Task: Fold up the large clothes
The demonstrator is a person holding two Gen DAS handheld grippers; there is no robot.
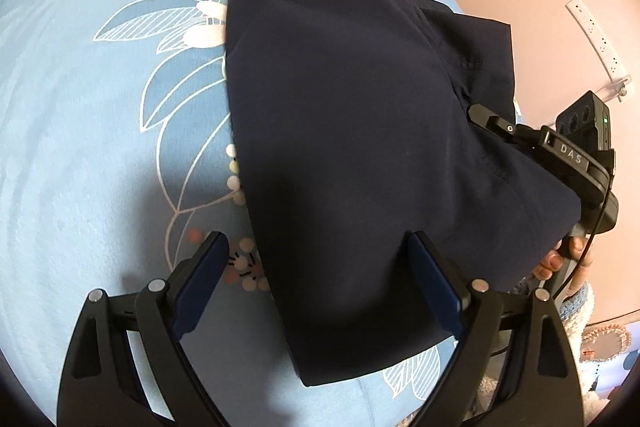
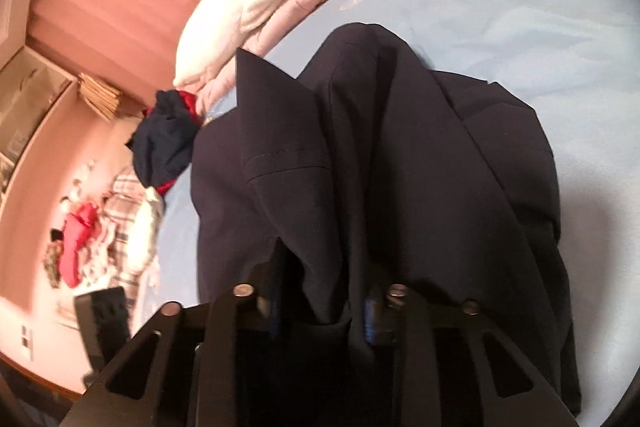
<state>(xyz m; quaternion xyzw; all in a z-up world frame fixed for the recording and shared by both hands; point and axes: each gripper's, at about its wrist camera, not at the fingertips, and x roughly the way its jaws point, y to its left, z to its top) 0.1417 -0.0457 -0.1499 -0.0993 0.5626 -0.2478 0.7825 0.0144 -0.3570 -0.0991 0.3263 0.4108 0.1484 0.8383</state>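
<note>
Closest in, the left gripper stands spread wide over the near edge of the dark garment, pressing on nothing. The garment lies along the blue flowered bedsheet, running from six o'clock up to twelve in the left view. At three o'clock the right gripper has a bunched fold of it pinched between its fingers. I'd judge the folding partly done: the cloth looks doubled over, but still rumpled, not a tidy packet.
</note>
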